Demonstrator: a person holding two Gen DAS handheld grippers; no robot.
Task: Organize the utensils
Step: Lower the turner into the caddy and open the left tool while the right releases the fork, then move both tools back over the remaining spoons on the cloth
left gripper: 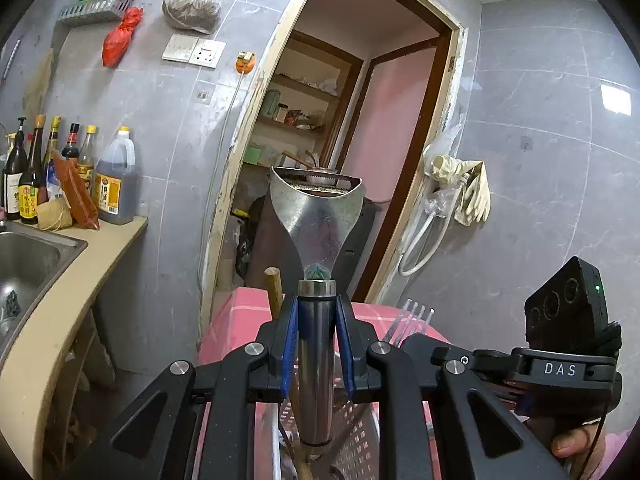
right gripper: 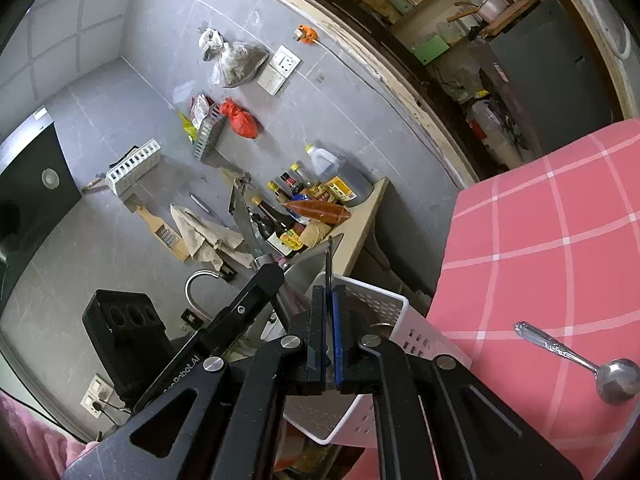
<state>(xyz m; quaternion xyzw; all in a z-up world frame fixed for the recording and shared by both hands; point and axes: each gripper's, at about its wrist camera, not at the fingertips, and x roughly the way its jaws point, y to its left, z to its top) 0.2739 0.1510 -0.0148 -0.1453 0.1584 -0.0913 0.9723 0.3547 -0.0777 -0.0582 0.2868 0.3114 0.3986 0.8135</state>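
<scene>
**Steel utensils held over a white basket**

Steel shows between both pairs of jaws, yet much stays hidden. The left gripper [left gripper: 316, 308] is clenched on the round metal handle of a wide spatula-like tool [left gripper: 316, 208]; its flared blade rises clear of the fingertips, while the lower end of the handle sinks out of sight among the gripper's black links. The right gripper [right gripper: 329, 304] is pressed nearly closed on a thin dark utensil [right gripper: 329, 260] seen edge-on; its head cannot be made out from that wrist, though the left wrist view shows fork tines [left gripper: 416, 308] sticking up beside that gripper.

Below both grippers stands a white perforated basket [right gripper: 394, 304] on a pink checked cloth [right gripper: 540, 220]. Its contents are mostly covered by the grippers; a wooden stick [left gripper: 274, 284] pokes up just left of the left fingers. A spoon [right gripper: 580, 360] lies alone on the cloth, well apart from the basket, bowl towards the camera.
</scene>
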